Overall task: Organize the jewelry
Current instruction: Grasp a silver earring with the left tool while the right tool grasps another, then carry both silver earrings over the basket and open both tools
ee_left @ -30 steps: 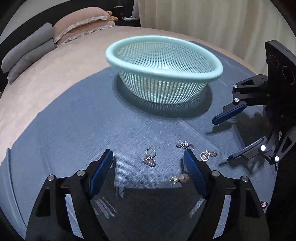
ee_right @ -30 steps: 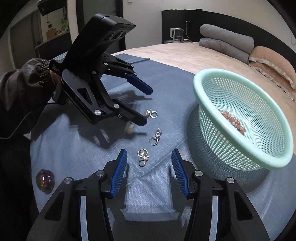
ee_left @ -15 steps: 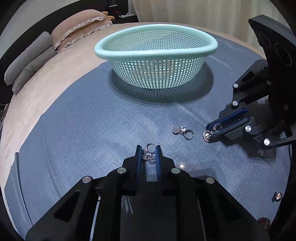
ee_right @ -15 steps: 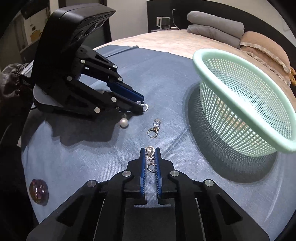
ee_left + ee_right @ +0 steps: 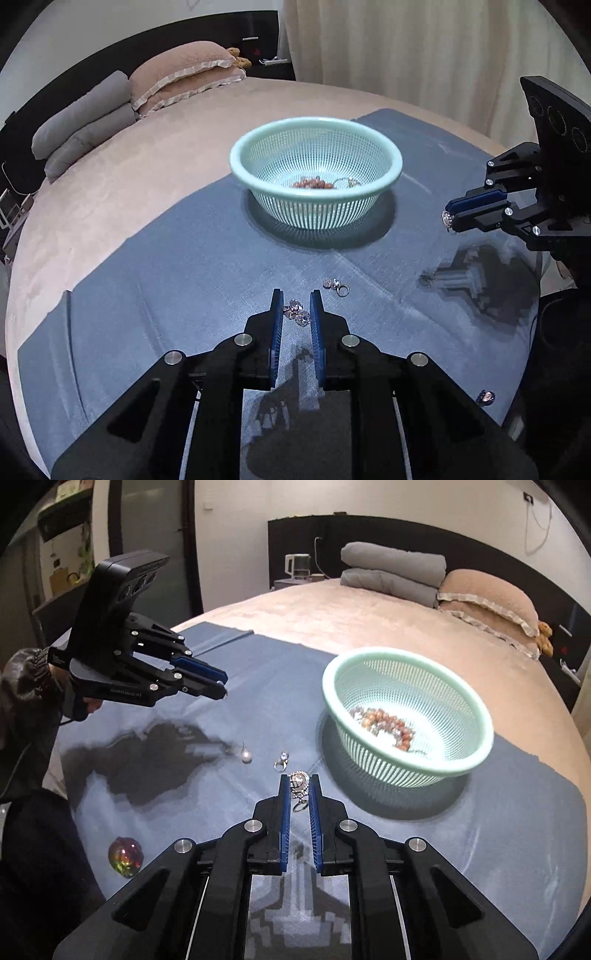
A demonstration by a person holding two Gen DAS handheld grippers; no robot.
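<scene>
Blue cloth [image 5: 184, 258] covers the near end of the bed [image 5: 147, 155], with the basket [image 5: 391, 162] near the cloth's middle, beads inside. Both grippers have just lifted off the cloth. The left gripper [image 5: 295, 306] and right gripper [image 5: 300, 786] each have their jaws almost shut on a charm [image 5: 296, 314] [image 5: 298, 783]. The basket comes next, I think. One ring [image 5: 281, 763] and a pearl [image 5: 246, 757] wait on the cloth.

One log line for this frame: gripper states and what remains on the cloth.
left gripper: shut on earring | right gripper: shut on ring charm | cloth: pearl, ring | basket: beads
</scene>
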